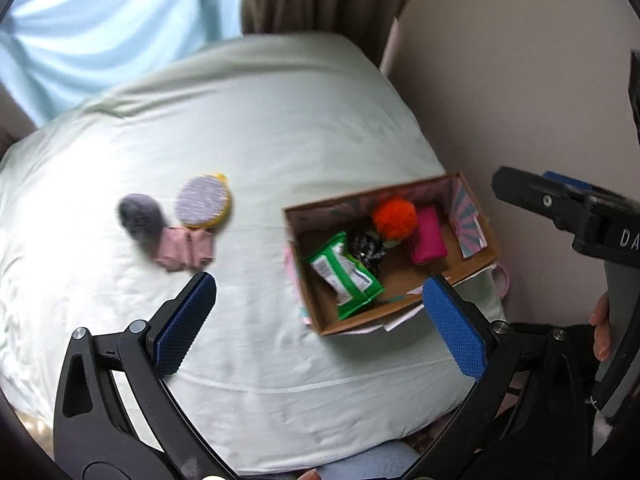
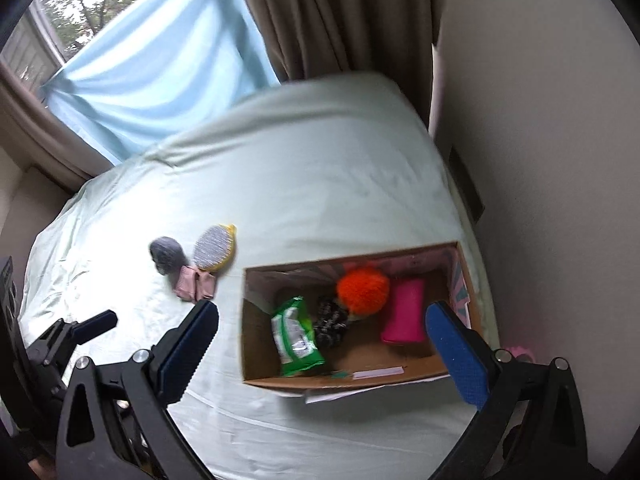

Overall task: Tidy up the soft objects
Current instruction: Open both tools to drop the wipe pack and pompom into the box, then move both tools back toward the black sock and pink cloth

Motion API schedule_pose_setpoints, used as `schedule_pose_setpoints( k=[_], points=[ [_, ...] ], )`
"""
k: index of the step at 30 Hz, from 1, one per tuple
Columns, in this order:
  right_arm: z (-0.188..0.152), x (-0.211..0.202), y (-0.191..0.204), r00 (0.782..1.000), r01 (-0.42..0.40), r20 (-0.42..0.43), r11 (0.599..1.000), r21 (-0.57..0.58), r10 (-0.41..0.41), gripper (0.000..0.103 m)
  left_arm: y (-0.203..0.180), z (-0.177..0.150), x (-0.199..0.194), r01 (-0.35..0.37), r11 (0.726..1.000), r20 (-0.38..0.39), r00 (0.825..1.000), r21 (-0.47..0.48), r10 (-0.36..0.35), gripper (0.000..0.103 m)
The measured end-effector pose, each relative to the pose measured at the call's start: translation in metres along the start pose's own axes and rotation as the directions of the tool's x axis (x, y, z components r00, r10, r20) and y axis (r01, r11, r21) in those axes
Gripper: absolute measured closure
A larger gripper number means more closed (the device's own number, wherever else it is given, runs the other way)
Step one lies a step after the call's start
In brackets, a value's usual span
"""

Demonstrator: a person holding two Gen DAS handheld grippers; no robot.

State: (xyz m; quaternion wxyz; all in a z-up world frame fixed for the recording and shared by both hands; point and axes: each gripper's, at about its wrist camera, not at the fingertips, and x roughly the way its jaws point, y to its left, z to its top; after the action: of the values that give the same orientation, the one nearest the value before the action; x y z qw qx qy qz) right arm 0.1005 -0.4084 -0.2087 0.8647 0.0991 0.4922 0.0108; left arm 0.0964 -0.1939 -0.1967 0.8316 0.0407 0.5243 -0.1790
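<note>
You are looking at a matt brown cardboard box [image 2: 256, 364], a glossy green plastic packet [image 2: 295, 336], a fuzzy orange pompom [image 2: 362, 289], a smooth, faintly creased cloth sheet [image 1: 280, 128], and textured blue pads [image 1: 454, 328] on matt black plastic.

Left gripper [image 1: 320, 312] held above the bed, fingers spread wide, nothing between the blue pads [image 1: 186, 322]. Right gripper [image 2: 322, 344] likewise raised, fingers fully apart, empty; blue pads [image 2: 458, 354] facing inward. Both tilted downward and forward. In the left wrist view, right gripper body at the far right edge, with fingertips of the person's right hand [image 1: 601, 330] wrapped around its handle. In the right wrist view, left gripper's fingers [image 2: 94, 326] visible at lower left, apart from the right gripper.
</note>
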Motion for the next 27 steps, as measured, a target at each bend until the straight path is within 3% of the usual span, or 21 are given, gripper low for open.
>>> schedule_pose_setpoints(
  k=[7,14,19,27],
  points=[
    [-0.020,-0.066,0.071,0.993,0.005,0.119,0.997,-0.081,0.005,0.000,0.056,-0.021,-0.089,-0.040,0.997,0.144,0.988,-0.066,0.049,0.000],
    [-0.050,-0.103,0.129,0.975,0.032,0.220,0.990,-0.137,-0.001,0.000,0.124,-0.059,-0.154,-0.113,0.986,0.248,0.959,-0.121,0.140,0.000],
    [-0.071,-0.112,0.159,0.966,0.048,0.259,0.992,-0.120,-0.015,0.000,0.166,-0.085,-0.172,-0.113,0.980,0.269,0.951,-0.161,0.154,0.000],
    [-0.084,-0.089,0.207,0.973,0.028,0.229,0.994,-0.109,-0.002,0.000,0.226,-0.114,-0.165,-0.109,0.977,0.251,0.956,-0.182,0.153,0.000]
  ],
)
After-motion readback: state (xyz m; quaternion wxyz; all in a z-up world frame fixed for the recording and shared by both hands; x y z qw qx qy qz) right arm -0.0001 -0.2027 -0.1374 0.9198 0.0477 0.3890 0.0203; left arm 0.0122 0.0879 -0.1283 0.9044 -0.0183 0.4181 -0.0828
